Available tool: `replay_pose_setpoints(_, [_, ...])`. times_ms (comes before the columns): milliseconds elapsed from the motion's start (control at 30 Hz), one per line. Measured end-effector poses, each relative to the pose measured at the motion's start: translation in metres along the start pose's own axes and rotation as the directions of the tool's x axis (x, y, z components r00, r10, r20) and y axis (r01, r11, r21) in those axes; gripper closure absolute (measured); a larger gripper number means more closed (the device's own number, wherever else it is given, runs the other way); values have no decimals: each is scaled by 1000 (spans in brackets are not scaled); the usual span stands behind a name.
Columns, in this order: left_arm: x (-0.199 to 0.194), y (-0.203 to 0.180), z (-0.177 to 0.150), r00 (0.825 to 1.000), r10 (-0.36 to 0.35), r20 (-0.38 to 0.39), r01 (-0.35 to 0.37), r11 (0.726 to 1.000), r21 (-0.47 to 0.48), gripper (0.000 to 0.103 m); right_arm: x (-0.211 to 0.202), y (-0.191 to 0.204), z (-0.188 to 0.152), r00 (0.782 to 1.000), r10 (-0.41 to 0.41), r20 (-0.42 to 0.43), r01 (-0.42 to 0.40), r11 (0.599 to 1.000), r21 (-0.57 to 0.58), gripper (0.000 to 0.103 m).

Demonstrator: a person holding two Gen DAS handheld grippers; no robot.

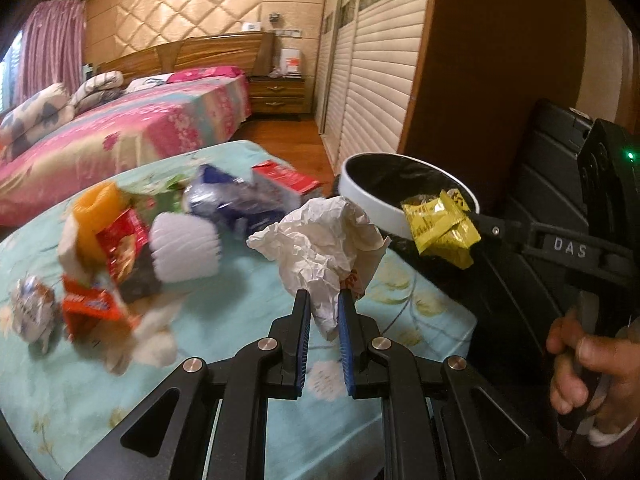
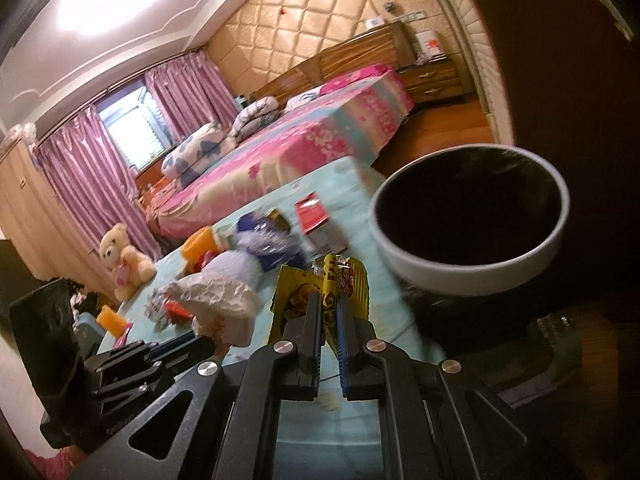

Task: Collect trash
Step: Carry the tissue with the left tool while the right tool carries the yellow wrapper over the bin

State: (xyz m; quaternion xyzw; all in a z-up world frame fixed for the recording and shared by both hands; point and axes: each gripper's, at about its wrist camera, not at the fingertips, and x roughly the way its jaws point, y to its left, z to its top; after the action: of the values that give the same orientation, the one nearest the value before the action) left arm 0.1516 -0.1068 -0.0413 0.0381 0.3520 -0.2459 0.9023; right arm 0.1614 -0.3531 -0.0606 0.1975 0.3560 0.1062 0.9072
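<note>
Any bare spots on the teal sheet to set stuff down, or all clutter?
Free: near strip of teal sheet between trash pile and left gripper, plus the right edge toward the bin. Crowded: far-left half, wrappers and cartons packed together.

A crumpled white paper wad [image 1: 320, 248] is lifted above the turquoise floral worktop [image 1: 248, 320]; a creased yellow wrapper [image 1: 442, 226] hangs at the rim of the white bin [image 1: 376, 210] with its black liner; more blurred wrappers and cartons [image 1: 120, 248] lie heaped on the worktop behind.
</note>
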Motion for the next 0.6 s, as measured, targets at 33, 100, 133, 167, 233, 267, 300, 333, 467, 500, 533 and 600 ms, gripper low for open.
replay_pose_setpoints(33, [3,-4,3,1000,-3,-1,3,1000,7,91,-2,-5,2,1000,-7,6,7,1000,9,97])
replay_pose_setpoints(100, [10,-6,9,1000,-14,-3,14,1000,15,91,-4,-14,7,1000,-21,17,21,1000,23,97])
replay_pose_setpoints(133, [15,-7,12,1000,-16,-4,16,1000,18,91,-4,-15,10,999,-29,21,29,999,28,97])
replay_pose_setpoints(167, [17,-8,14,1000,-20,-5,21,1000,20,91,-5,-19,12,999,-37,26,36,999,31,97])
replay_pose_setpoints(233, [26,-12,21,1000,-30,-6,30,999,24,91,-5,-26,20,998,-52,36,51,998,39,97])
replay_pose_setpoints(267, [29,-14,25,999,-36,-7,36,999,26,91,-5,-30,24,997,-62,41,61,997,41,97])
replay_pose_setpoints(300, [32,-15,27,999,-40,-7,40,999,28,91,-5,-33,27,996,-71,45,69,997,41,97])
replay_pose_setpoints(333, [36,-16,31,999,-45,-7,45,998,32,91,-5,-37,31,995,-85,49,83,996,42,97])
replay_pose_setpoints(467, [51,-25,43,998,-56,-8,57,997,48,91,-1,-47,45,992,-115,56,112,993,46,97])
replay_pose_setpoints(500, [55,-26,45,998,-59,-10,60,997,49,91,0,-49,47,991,-121,55,119,992,47,97])
replay_pose_setpoints(533, [59,-27,49,998,-64,-11,65,997,48,91,1,-52,49,991,-126,52,123,991,49,97])
replay_pose_setpoints(600, [67,-29,55,997,-76,-17,76,996,48,91,5,-56,53,990,-136,47,134,990,50,97])
